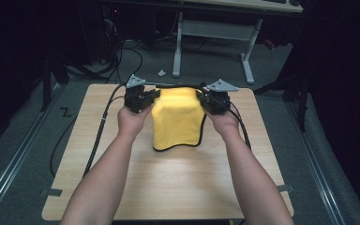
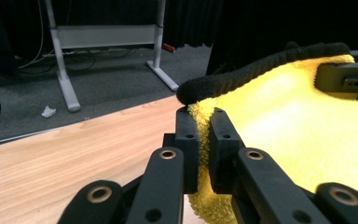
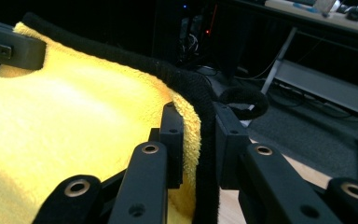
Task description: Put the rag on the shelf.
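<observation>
— High view first. Seen what?

— Saw a yellow cloth [image 1: 177, 119], fluffy terry with a black corded edge, lifted above a pale wood-grain table [image 1: 178, 183] and draped down toward its far middle. Hung between the left gripper [image 1: 146, 99] and the right gripper [image 1: 205, 100], each at one upper corner. Looked roughly rectangular, lower hem curved, bottom edge near or on the tabletop; could not tell which. Noticed black cables [image 1: 98, 136] trailing off the table's left side, and a white metal desk frame [image 1: 213, 44] on grey floor beyond.

— Left gripper view?

— Showed matte black, blocky jaws with brass-coloured rivets, clamped on the cloth's [image 2: 303, 135] corner at the left gripper [image 2: 204, 135]. Pinched the looped pile just under the thick black rope-like hem [image 2: 242, 77]. Lay smooth laminate [image 2: 65, 158] beneath, with a crumpled white scrap [image 2: 48, 111] on the carpet farther off.

— Right gripper view?

— Same hard black links, closed at the right gripper [image 3: 200, 140] on the opposite corner of the cloth [image 3: 65, 140]. Ran the hem's black cord [image 3: 205, 121] straight down between the pads, yellow nap bunched against the left one. Glimpsed the other gripper's squared tip [image 3: 9, 46] at the far upper corner, biting the same towelling.
</observation>
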Demonstrator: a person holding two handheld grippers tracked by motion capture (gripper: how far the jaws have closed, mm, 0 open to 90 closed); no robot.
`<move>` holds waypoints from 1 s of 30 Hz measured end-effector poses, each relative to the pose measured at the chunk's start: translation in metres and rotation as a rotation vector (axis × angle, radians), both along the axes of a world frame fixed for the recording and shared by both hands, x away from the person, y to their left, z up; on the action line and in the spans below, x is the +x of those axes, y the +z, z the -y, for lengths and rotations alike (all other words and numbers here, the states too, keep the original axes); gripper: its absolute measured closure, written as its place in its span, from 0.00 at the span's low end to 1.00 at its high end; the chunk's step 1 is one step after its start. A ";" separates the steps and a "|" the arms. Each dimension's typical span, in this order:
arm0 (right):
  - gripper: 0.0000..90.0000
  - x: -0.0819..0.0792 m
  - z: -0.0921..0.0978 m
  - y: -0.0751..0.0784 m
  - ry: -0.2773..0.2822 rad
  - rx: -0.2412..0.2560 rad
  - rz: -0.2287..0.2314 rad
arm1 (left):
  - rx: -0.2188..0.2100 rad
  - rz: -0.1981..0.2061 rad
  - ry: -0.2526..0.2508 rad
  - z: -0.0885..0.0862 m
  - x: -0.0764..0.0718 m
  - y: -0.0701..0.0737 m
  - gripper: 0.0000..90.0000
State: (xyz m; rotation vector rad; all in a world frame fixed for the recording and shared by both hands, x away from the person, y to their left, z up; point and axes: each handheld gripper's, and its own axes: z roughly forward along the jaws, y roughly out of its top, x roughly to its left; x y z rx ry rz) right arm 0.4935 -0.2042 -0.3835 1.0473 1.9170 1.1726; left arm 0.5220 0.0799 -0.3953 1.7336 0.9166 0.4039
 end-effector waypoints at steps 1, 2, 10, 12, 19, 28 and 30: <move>0.86 0.000 0.001 -0.001 -0.001 0.003 -0.001 | -0.001 -0.002 -0.001 0.000 0.000 -0.001 0.94; 0.86 0.000 0.002 -0.003 -0.001 0.003 -0.004 | -0.005 -0.004 0.000 0.000 0.000 -0.002 0.94; 0.86 -0.001 0.006 -0.011 0.003 0.042 -0.020 | -0.018 -0.041 -0.011 -0.004 -0.001 -0.019 0.94; 0.85 -0.001 0.005 -0.011 0.001 0.035 -0.018 | -0.024 -0.046 -0.012 -0.005 -0.002 -0.020 0.94; 0.86 0.000 0.009 -0.014 -0.002 0.038 -0.031 | -0.016 -0.066 -0.020 -0.005 -0.005 -0.026 0.94; 0.90 -0.003 0.014 -0.017 0.061 0.049 -0.062 | -0.027 -0.091 -0.030 -0.007 -0.005 -0.034 0.94; 0.90 -0.002 0.015 -0.018 0.072 0.041 -0.066 | -0.024 -0.097 -0.035 -0.007 -0.004 -0.036 0.94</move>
